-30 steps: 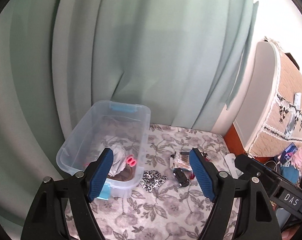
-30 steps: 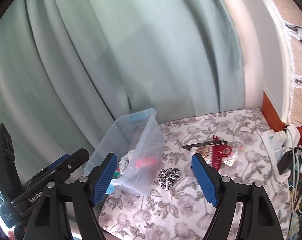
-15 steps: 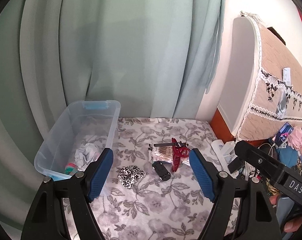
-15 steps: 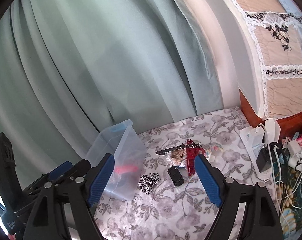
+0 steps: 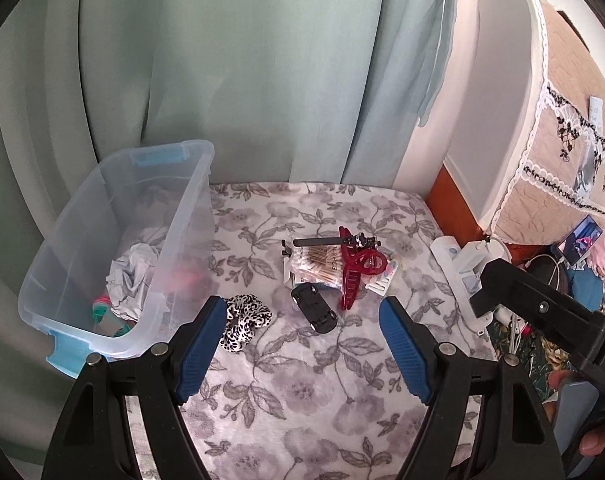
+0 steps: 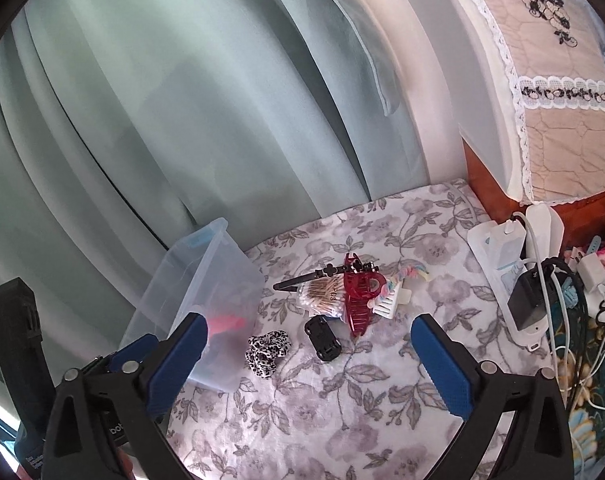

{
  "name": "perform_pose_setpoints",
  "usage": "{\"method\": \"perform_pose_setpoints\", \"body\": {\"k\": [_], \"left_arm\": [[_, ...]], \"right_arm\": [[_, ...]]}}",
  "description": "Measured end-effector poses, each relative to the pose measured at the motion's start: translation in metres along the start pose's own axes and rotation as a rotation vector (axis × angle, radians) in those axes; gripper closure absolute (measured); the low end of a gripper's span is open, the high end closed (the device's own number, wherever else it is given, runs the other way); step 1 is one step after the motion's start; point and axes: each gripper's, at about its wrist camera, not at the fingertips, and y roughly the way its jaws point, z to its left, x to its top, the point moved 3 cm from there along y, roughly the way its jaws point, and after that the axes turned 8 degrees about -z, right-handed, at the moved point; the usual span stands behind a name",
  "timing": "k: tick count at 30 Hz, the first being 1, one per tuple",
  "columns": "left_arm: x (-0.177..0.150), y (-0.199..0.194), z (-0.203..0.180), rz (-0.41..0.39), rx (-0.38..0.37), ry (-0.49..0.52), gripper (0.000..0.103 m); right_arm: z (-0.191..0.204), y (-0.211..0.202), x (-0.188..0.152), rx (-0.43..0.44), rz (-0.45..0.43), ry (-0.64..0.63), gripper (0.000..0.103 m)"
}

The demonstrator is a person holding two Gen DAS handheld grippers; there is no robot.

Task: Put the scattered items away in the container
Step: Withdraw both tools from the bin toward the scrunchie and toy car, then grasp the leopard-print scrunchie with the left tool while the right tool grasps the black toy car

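While hovering over the floral cloth, holding nothing yet: left gripper w/ fingers apart and nothing between them; right gripper w/ fingers spread wider, just been opening further, likewise nothing between them

Clear container at left edge of cloth, against curtain, w/ crumpled rag and a few bits already inside

Still loose on the cloth, all right of the container:
- spotted scrunchie, just beside container wall. Soft, light, squashy; prob easiest of the lot, pinch across the bunched middle
- black toy car, near scrunchie, apart from it. Small, stiff, smooth, likely on wheels so may roll; take across the flat sides, not nose to tail
- red claw clip, lying partly on the swab pack. Hard plastic, springy, odd shape; grip the solid jaw body, not the looped handles
- swab pack: light, crinkly film, slippery; pinch an edge or across the short width once clip is off
- thin black hair pin along top of pack. Low and narrow, hard to get under; prob best left till last, or slid off pack first
- white comb behind clip, partly hidden

Judging by layout, scrunchie or car for the next pick, approx a short carry to the container
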Motion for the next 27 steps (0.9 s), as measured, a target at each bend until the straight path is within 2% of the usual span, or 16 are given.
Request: {"method": "perform_pose_setpoints", "body": {"k": [6,8,12,16,22,27], "left_arm": [[-0.013,0.038,0.004,0.066,-0.010,-0.007,0.023],[-0.017,0.049,0.008,0.078,-0.007,-0.016,0.020],[-0.023,0.069,0.020,0.101,0.017,-0.048,0.019],[-0.031,0.087,0.029,0.131,0.033,-0.076,0.019],[-0.039,0.101,0.034,0.099,0.054,-0.089,0.019],[-0.047,0.120,0.041,0.118,0.081,-0.093,0.019]], "right_arm": [[-0.017,0.030,-0.007,-0.032,0.050,0.012,0.000],[-0.022,0.040,-0.009,-0.045,0.068,0.010,0.000],[-0.030,0.060,-0.016,-0.054,0.104,0.013,0.000],[-0.036,0.074,-0.023,-0.051,0.100,0.024,0.000],[-0.042,0.098,-0.032,-0.056,0.132,0.017,0.000],[-0.046,0.119,-0.044,-0.057,0.201,0.000,0.000]]}}
